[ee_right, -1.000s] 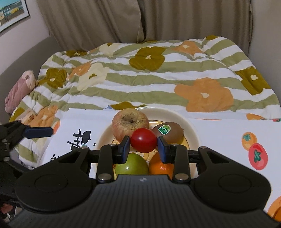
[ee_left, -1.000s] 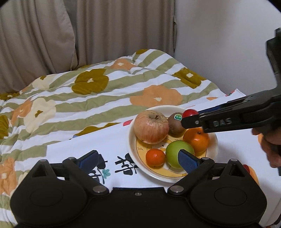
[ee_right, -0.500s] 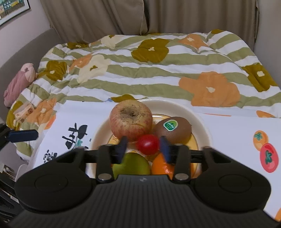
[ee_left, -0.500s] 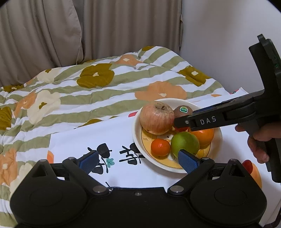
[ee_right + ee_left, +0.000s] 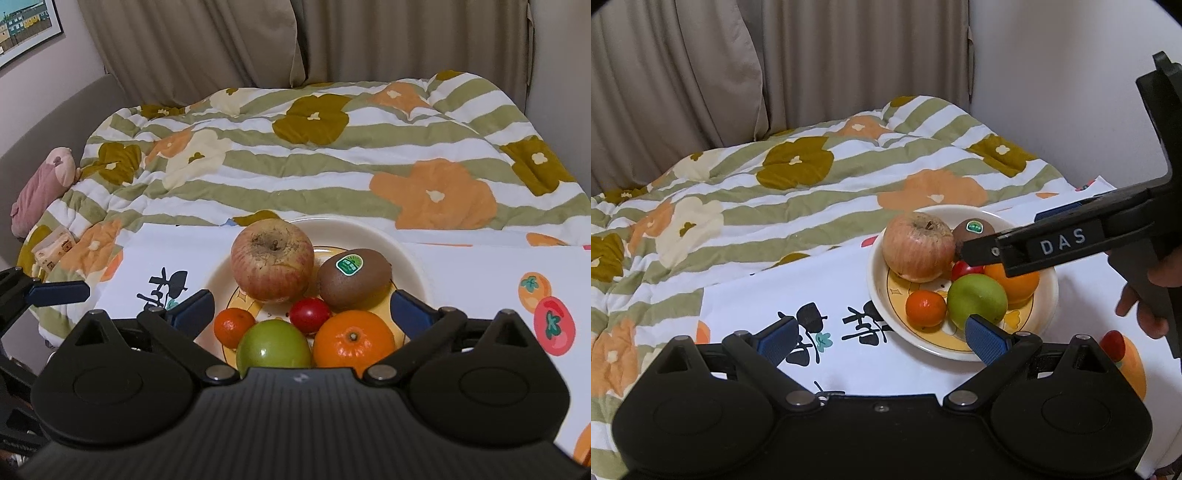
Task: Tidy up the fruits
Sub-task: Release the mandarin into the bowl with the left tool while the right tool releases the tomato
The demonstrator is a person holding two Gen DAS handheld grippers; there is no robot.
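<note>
A cream plate [image 5: 369,229] [image 5: 1047,291] holds a red apple [image 5: 273,258], a stickered kiwi [image 5: 354,284], an orange [image 5: 354,343], a green apple [image 5: 273,349], a small mandarin [image 5: 233,326] and a cherry tomato [image 5: 309,314] [image 5: 964,269]. My right gripper [image 5: 303,308] hovers over the plate's near side. Its jaws are opening wide, and the tomato lies between them untouched, resting among the other fruit. My left gripper [image 5: 882,339] stands open at the plate's near-left rim, holding nothing.
The plate sits on a white printed cloth [image 5: 831,354] over a floral striped duvet [image 5: 332,155]. Curtains hang behind, and a wall stands at the right. A pink soft toy [image 5: 40,188] lies at the far left. A hand [image 5: 1160,280] grips the right gripper's handle.
The right gripper, shut on the cherry tomato a second ago, lowered it to the plate and opened. The tomato now lies free among the fruit. The left gripper stayed open.
</note>
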